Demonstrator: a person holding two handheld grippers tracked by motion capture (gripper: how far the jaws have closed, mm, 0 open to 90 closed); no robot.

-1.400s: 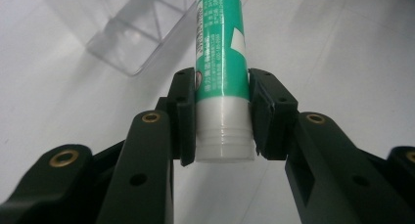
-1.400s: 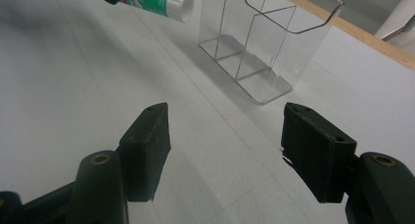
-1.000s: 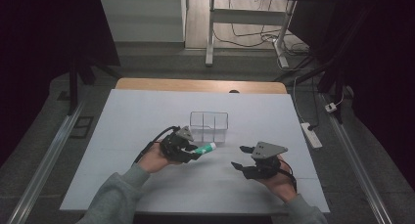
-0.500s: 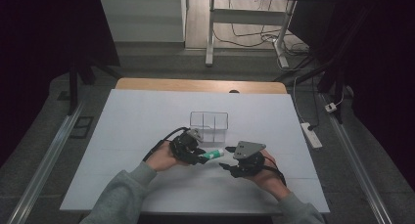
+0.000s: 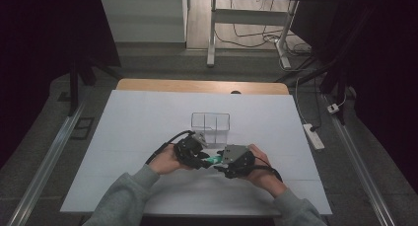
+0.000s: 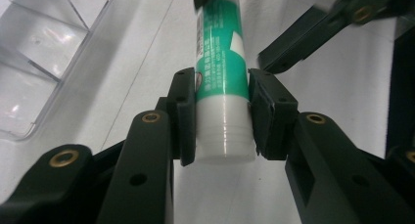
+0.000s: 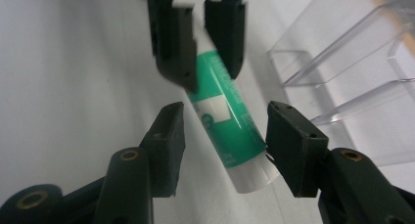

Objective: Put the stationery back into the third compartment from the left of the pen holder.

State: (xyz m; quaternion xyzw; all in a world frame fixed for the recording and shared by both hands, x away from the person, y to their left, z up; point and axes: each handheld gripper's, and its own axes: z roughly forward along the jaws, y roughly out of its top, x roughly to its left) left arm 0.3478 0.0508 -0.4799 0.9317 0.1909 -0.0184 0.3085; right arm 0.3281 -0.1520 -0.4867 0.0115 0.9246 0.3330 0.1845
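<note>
Hands meet low; left claw (image 6: 222,114) clamps glue stick (image 6: 220,72), right claw (image 7: 225,141) closing round it.

Person in grey sleeves, a black two-jaw gripper in each hand.
Both sleeves (image 5: 129,199) are grey, long, loose knit fabric, cuffs at the wrists. Left gripper (image 5: 201,159): black body, small grey plate on top, black cable looping off its rear. Right gripper (image 5: 217,163): black body, grey three-cornered plate on top, black cable trailing past the wrist. In the left gripper view the jaws are matte black flat links with brass-coloured pivot rivets and small dark holes, ending in blocky rectangular black pads (image 6: 183,114). The right gripper view shows the same build: black linkage arms, brass rivets, square-edged pads (image 7: 169,136) with tiny screw holes at the corners.
</note>
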